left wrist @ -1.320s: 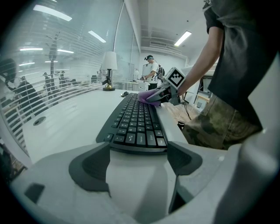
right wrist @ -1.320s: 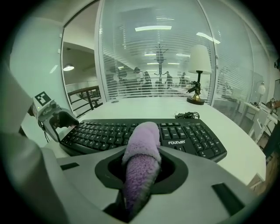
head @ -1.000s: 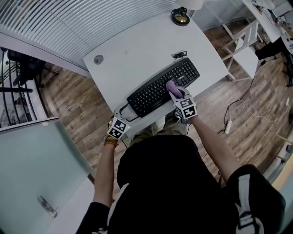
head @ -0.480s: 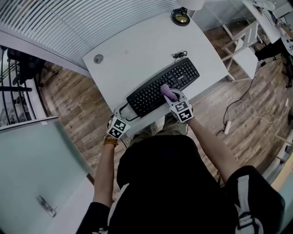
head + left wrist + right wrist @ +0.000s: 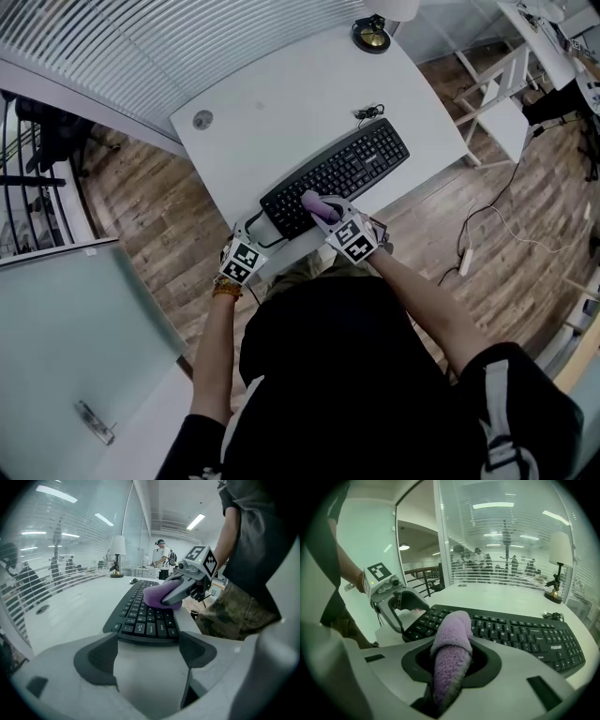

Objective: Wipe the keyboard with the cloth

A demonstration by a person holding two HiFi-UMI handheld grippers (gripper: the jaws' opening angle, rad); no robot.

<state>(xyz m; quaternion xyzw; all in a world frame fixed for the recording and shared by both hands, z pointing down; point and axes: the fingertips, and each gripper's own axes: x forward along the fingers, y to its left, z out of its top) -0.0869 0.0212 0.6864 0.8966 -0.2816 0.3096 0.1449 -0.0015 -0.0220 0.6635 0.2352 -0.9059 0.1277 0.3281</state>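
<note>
Black keyboard [image 5: 349, 169] lying along the near edge of the tabletop [image 5: 281, 94], its short left end close to the near left corner. Your right tool [image 5: 323, 211] pinches a purple cloth [image 5: 451, 639] between its jaws. The folded cloth stands out past the tips and rests on the keys close to that left end. Your left tool [image 5: 148, 651] sits at the near left corner with its jaws spread. Bare tabletop shows between them, and the keyboard's short end lies just ahead of the gap; you cannot tell whether the tips touch it. The two tools are near each other but apart. The keyboard's coiled cable [image 5: 367, 113] lies just behind its right end, toward the far edge. A lamp base [image 5: 372, 35] stands at the far right corner, and a round cable port [image 5: 202, 120] sits near the far left corner.
</note>
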